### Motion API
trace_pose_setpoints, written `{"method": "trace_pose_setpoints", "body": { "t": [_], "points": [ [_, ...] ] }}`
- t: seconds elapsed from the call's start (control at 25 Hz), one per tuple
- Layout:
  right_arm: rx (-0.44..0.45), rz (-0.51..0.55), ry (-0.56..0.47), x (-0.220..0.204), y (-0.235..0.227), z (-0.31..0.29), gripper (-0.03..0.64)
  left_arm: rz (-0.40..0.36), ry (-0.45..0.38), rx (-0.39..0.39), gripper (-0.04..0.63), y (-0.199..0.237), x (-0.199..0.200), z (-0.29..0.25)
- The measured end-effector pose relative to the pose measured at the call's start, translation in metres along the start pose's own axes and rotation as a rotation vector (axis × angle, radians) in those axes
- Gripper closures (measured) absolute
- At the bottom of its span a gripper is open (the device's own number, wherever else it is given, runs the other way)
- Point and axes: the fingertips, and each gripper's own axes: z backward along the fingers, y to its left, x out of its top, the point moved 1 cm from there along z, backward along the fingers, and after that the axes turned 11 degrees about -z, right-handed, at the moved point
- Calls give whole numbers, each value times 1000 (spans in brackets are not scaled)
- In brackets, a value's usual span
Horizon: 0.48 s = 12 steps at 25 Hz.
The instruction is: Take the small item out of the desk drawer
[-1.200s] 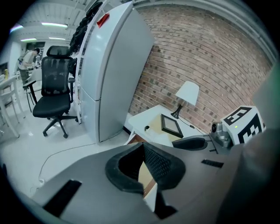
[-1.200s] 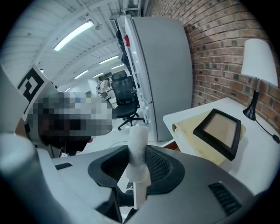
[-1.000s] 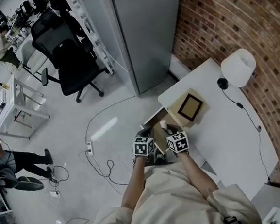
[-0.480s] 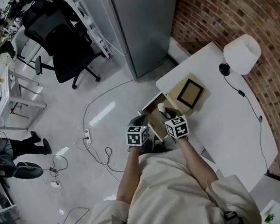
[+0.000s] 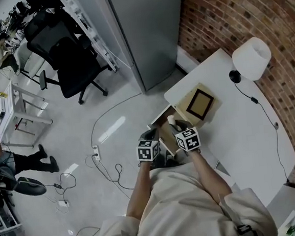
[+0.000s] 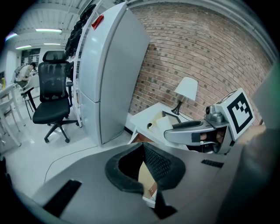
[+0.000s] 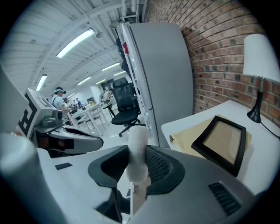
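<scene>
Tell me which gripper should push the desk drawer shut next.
Left, probably. The left gripper has nothing between its parted jaws and hangs by the open drawer. The right gripper is shut on the small white item, so it is busy.

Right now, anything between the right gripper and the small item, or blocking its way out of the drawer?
Nothing visible does. The right gripper is closed on the white item, holding it upright at the open drawer. The left gripper sits to one side, apart from it. The picture frame lies further along the desk.
</scene>
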Motion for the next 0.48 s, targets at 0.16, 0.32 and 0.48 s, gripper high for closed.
{"method": "trace_pose_setpoints", "body": {
  "t": [0.16, 0.32, 0.48],
  "points": [
    [-5, 11, -2, 3, -5, 2, 469, -11, -9, -11, 578, -5, 4, -5],
    [-2, 15, -8, 4, -1, 1, 469, -20, -10, -11, 578, -4, 4, -2],
    [3, 30, 3, 1, 0, 1, 469, -14, -14, -21, 578, -6, 6, -1]
  ]
}}
